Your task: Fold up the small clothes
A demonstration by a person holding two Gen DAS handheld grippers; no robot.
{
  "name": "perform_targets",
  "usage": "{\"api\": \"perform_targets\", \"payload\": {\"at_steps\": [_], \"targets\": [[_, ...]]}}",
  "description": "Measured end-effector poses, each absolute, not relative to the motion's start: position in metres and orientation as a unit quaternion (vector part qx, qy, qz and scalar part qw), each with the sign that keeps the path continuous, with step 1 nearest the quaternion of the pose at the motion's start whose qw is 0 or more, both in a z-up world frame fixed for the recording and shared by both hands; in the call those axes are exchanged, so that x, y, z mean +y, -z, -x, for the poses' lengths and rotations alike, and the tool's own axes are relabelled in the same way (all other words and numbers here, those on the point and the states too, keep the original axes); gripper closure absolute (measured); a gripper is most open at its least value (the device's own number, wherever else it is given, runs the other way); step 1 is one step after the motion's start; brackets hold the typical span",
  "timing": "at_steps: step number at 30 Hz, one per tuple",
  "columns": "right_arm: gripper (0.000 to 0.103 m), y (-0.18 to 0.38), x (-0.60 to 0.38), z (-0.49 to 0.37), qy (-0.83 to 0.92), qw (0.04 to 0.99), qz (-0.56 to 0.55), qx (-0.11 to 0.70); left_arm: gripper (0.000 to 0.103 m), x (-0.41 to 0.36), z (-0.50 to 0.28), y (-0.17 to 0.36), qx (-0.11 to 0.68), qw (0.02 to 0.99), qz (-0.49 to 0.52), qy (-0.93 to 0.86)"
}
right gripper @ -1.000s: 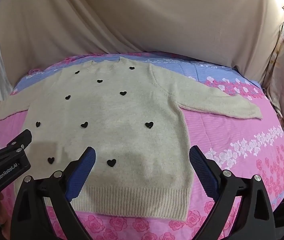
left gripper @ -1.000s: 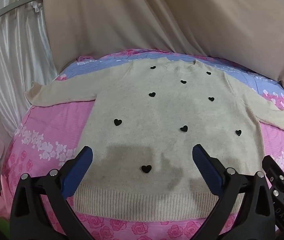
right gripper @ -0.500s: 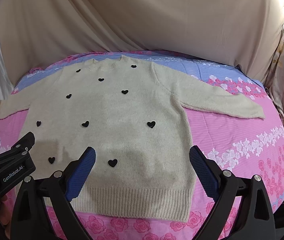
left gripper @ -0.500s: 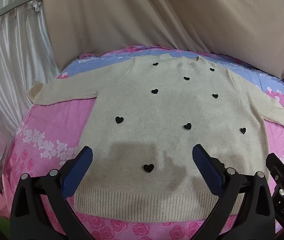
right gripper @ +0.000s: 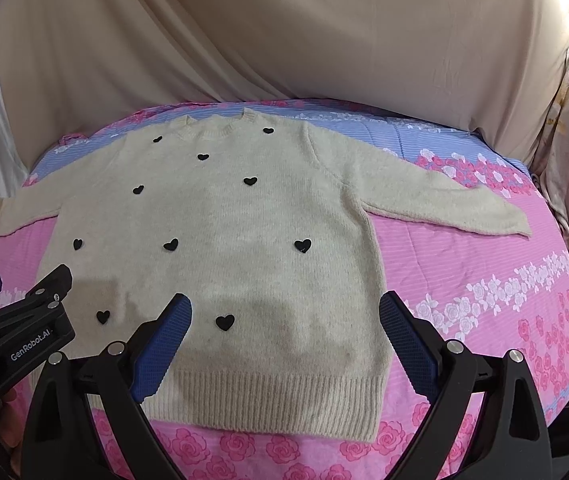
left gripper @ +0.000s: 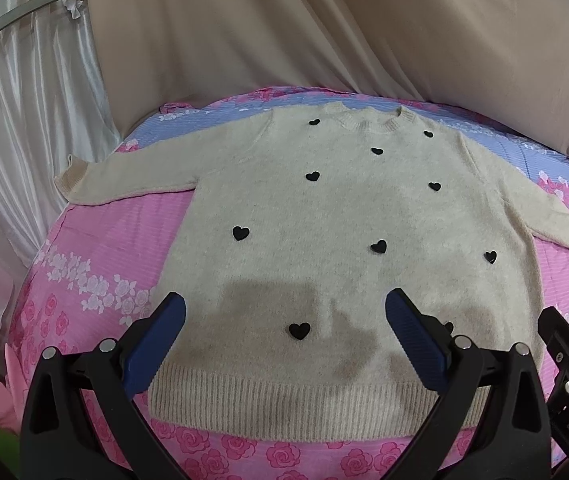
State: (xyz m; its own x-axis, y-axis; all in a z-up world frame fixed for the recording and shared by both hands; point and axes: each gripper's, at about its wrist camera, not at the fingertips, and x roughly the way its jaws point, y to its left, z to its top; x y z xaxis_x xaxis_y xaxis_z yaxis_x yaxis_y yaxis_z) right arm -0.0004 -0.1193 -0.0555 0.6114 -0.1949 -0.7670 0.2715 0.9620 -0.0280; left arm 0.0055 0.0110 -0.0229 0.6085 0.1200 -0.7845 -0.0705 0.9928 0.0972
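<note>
- On the bed (left gripper: 96,280), the sweater (left gripper: 348,248) lies flat and face up, collar at the far side, hem nearest me, both sleeves spread out to the sides.
- My left tongs (left gripper: 284,336) hang over the hem's left part, spread wide and holding nothing; my right tongs (right gripper: 284,332) hang over the hem's right part, equally spread and empty.
- I judge nothing is folded yet, so the step in hand is the first grab.
- I'd start with the sleeves: right tongs to the right sleeve (right gripper: 464,208) near its cuff, left tongs to the left sleeve (left gripper: 124,176), each laid across the chest.
- To do it well, I'd pinch only the sleeve, not the sheet under it, since the knit is thick and lies tight on the bed.
- I'd lift just enough to clear the body; dragging could ruck the knit and skew the hem.
- The black hearts (left gripper: 299,330) give me a centre line to fold toward.
</note>
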Motion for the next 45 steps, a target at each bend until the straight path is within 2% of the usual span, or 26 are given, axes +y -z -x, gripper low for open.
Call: {"api": "perform_targets", "payload": {"at_steps": [45], "targets": [[0.010, 0.0578, -0.1215, 0.0013, 0.128, 0.894, -0.051, 0.426, 0.005, 0.0100, -0.0073, 0.0238, 0.447, 0.893, -0.030, -0.050]]}}
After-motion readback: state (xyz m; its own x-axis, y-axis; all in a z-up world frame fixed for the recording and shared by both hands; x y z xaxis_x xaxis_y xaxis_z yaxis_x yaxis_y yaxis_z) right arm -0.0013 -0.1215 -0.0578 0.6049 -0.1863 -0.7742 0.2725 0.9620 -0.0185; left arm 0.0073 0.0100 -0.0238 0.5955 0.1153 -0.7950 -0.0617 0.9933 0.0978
